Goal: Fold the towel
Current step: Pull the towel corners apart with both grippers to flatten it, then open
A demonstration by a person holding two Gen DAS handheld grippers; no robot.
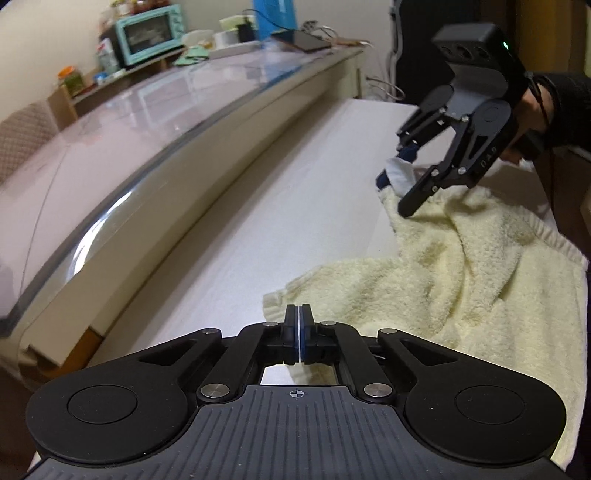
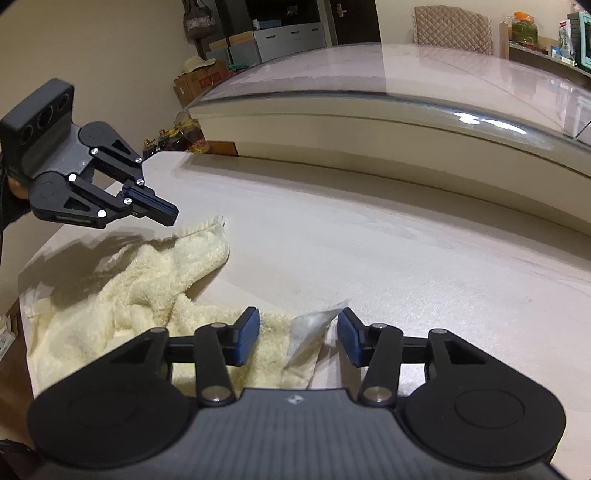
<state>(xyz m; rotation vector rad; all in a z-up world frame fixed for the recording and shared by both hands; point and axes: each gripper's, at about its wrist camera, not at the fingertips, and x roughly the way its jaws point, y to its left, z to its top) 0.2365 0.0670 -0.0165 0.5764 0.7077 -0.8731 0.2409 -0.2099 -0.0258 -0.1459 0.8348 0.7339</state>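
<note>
Towel corners being taken up

Left gripper point(image 1: 297, 325) pressed together, empty, at six o'clock; right gripper point(image 2: 297, 334) apart around a corner of the towel point(image 1: 461, 266); clamping is needed next.

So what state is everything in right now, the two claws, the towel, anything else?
left claw: shut, nothing visibly pinched, next to one towel corner.
right claw: open, another towel corner between its pads, not pinched.
towel: crumpled, not yet folded, lying on the table.
mint oven: door looks shut.
</note>
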